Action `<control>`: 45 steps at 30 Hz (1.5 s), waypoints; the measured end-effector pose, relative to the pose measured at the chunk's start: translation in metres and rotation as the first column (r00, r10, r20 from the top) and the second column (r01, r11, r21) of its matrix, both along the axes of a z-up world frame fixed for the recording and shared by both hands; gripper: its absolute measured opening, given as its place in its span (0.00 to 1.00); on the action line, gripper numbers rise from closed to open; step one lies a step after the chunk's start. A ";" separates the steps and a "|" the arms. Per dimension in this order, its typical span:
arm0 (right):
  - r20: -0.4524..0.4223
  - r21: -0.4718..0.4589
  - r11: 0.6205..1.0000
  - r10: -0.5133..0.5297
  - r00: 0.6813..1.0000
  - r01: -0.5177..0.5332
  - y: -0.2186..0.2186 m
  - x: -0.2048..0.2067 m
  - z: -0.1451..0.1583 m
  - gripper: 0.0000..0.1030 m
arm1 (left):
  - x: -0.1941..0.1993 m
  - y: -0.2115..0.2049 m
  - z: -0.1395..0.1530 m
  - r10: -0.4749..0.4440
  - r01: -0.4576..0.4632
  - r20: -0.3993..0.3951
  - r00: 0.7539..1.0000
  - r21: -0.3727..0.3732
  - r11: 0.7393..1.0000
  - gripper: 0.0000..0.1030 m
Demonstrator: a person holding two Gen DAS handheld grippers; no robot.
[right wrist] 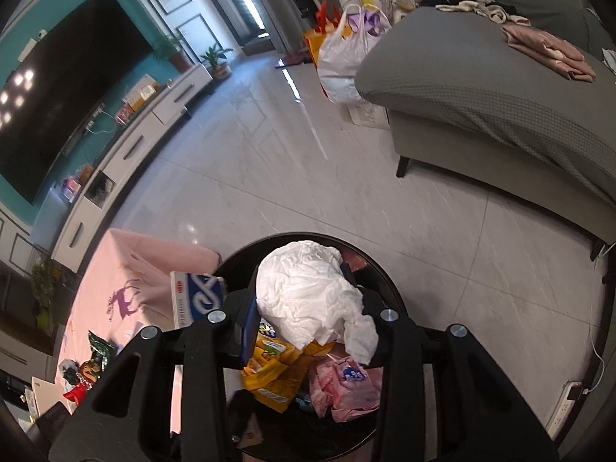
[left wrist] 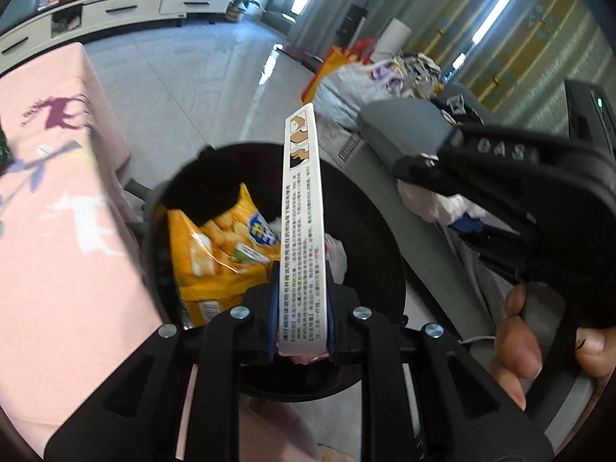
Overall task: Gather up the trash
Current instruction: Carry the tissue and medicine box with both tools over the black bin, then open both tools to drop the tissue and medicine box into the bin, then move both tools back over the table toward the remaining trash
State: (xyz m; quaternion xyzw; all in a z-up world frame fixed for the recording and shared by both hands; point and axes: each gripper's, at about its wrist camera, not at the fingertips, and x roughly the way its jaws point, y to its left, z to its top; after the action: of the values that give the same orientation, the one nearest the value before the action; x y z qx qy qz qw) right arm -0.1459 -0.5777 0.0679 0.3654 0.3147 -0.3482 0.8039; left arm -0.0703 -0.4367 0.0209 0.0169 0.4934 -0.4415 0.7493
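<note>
Setting: home living room. Evidence: wall-mounted television (right wrist: 65,88) above a long white media cabinet (right wrist: 146,131), grey sofa (right wrist: 500,104) strewn with clothes (right wrist: 473,4), potted plants (right wrist: 217,59), tiled floor (right wrist: 308,177), curtained windows (left wrist: 481,27).

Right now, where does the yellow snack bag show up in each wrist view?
Left wrist: yellow snack bag lies inside the black bin, left of the white box held by the left gripper.
Right wrist: yellow snack bag sits low in the bin, below the crumpled tissue.
Shared landmark: pink tablecloth.
</note>
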 end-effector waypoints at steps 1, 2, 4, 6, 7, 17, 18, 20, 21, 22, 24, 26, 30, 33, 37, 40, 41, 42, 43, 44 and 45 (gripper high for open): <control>-0.007 0.007 1.000 0.001 1.000 0.000 -0.001 0.001 -0.002 0.38 | -0.001 -0.002 -0.002 -0.003 0.003 -0.003 1.000 0.002 1.000 0.21; -0.011 0.012 1.000 0.002 1.000 -0.002 -0.002 0.002 -0.003 0.38 | -0.002 -0.004 -0.005 -0.009 0.009 -0.009 1.000 0.004 1.000 0.21; -0.013 0.018 1.000 0.002 1.000 -0.001 -0.002 0.002 -0.004 0.40 | -0.003 -0.004 -0.008 -0.018 0.018 -0.023 1.000 0.007 1.000 0.21; 0.000 0.027 1.000 -0.002 1.000 0.002 -0.003 -0.001 -0.004 0.44 | -0.002 -0.003 -0.011 -0.020 0.021 -0.039 0.999 0.002 1.000 0.23; 0.008 0.031 0.999 -0.006 1.000 0.005 -0.005 -0.002 -0.004 0.46 | -0.001 -0.001 -0.011 -0.019 0.019 -0.048 0.999 -0.007 1.000 0.31; 0.060 0.026 1.000 -0.019 0.998 0.018 -0.002 -0.006 0.006 0.72 | 0.027 0.048 0.026 0.065 -0.067 -0.021 0.998 -0.132 0.989 0.90; 0.064 0.024 1.000 -0.017 0.998 0.015 -0.001 -0.005 0.007 0.74 | 0.032 0.052 0.031 0.076 -0.075 0.000 0.997 -0.127 0.989 0.93; 0.072 0.019 1.000 -0.011 0.997 0.009 0.002 -0.003 0.008 0.76 | 0.048 0.076 0.043 0.118 -0.109 0.077 0.990 -0.110 0.988 0.94; 0.070 0.017 1.000 -0.009 0.997 0.008 0.003 -0.002 0.009 0.76 | 0.057 0.088 0.048 0.153 -0.142 0.116 0.981 -0.096 0.985 0.95; 0.066 0.012 1.000 -0.009 0.998 0.008 0.005 0.001 0.010 0.77 | 0.070 0.108 0.057 0.221 -0.210 0.167 0.961 -0.080 0.974 0.96; 0.058 -0.004 1.000 -0.004 0.998 0.005 0.010 0.006 0.013 0.77 | 0.092 0.139 0.068 0.334 -0.327 0.219 0.917 -0.069 0.943 0.97; 0.048 -0.027 0.999 0.019 0.999 -0.018 0.019 0.014 0.017 0.77 | 0.121 0.183 0.080 0.461 -0.456 0.235 0.856 -0.078 0.886 0.97; 0.044 -0.062 0.995 0.086 0.995 -0.084 0.039 0.032 0.024 0.77 | 0.174 0.271 0.098 0.668 -0.682 0.256 0.698 -0.045 0.730 0.97; 0.035 -0.076 0.988 0.138 0.990 -0.135 0.057 0.052 0.028 0.77 | 0.205 0.338 0.096 0.779 -0.816 0.285 0.558 0.015 0.578 0.97; 0.018 -0.090 0.959 0.270 0.963 -0.268 0.099 0.091 0.028 0.77 | 0.231 0.414 0.068 0.896 -0.909 0.156 0.416 0.030 0.417 0.97; 0.029 -0.064 0.913 0.405 0.914 -0.403 0.137 0.123 0.024 0.77 | 0.248 0.443 0.045 0.919 -0.919 0.022 0.394 0.046 0.392 0.97; 0.028 -0.050 0.896 0.442 0.896 -0.441 0.150 0.133 0.022 0.78 | 0.252 0.445 0.039 0.906 -0.905 -0.013 0.424 0.036 0.424 0.97; 0.029 -0.038 0.882 0.470 0.882 -0.469 0.161 0.142 0.020 0.78 | 0.256 0.445 0.033 0.894 -0.893 -0.030 0.447 0.048 0.448 0.97; 0.026 -0.021 0.867 0.498 0.867 -0.498 0.175 0.152 0.017 0.79 | 0.256 0.441 0.028 0.888 -0.885 -0.029 0.459 0.065 0.460 0.97; 0.025 0.002 0.851 0.525 0.851 -0.525 0.186 0.162 0.014 0.81 | 0.258 0.436 0.023 0.876 -0.872 -0.019 0.482 0.084 0.482 0.97; 0.030 0.040 0.833 0.551 0.834 -0.552 0.199 0.176 0.010 0.81 | 0.261 0.433 0.018 0.866 -0.862 -0.013 0.500 0.092 0.498 0.97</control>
State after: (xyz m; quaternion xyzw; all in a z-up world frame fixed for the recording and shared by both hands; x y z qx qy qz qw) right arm 0.0299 -0.3783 0.0775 0.2811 0.4079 -0.0912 0.8639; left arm 0.1905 -0.0039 0.0392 -0.2168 0.4730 0.0099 0.8539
